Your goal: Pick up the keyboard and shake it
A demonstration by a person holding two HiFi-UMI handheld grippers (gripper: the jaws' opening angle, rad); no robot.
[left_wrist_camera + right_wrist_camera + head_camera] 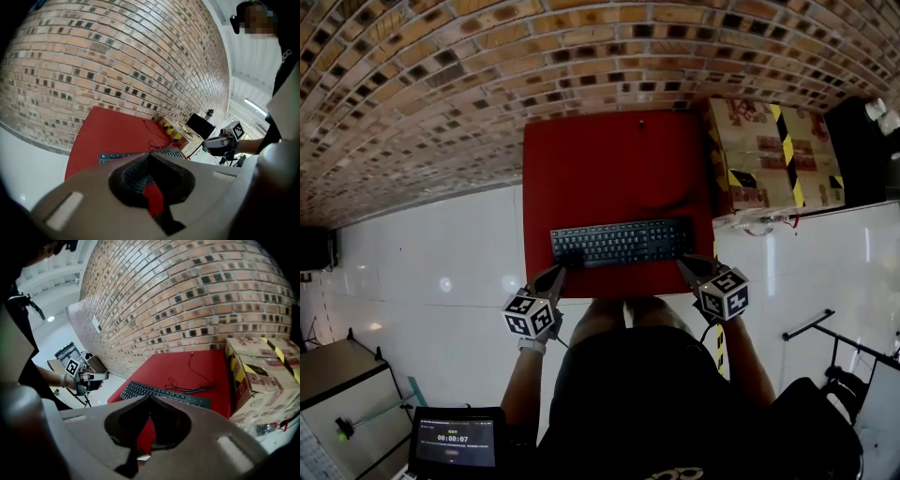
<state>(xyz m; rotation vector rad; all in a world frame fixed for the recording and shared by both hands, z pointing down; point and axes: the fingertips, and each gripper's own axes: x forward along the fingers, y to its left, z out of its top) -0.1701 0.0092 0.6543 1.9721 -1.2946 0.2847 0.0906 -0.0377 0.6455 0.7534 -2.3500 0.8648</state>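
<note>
One keyboard (622, 242) along table's (609, 159) front edge, one box (773, 155) past its right edge, left gripper (561, 272) and right gripper (684, 265) near keyboard's ends (both closed, empty).

The keyboard (622, 243) lay on the surface (609, 159) along its near edge, its length running left to right. Behind it, a cable (192, 390) lay looped on the surface and ran back toward the wall (487, 84). The surface stood against that wall, and a box (773, 155) stood just beside it on the right. The left gripper (560, 271) was at the keyboard's left end and the right gripper (684, 263) at its right end. A screen (455, 441) sat low at the person's left, well apart from the surface.
</note>
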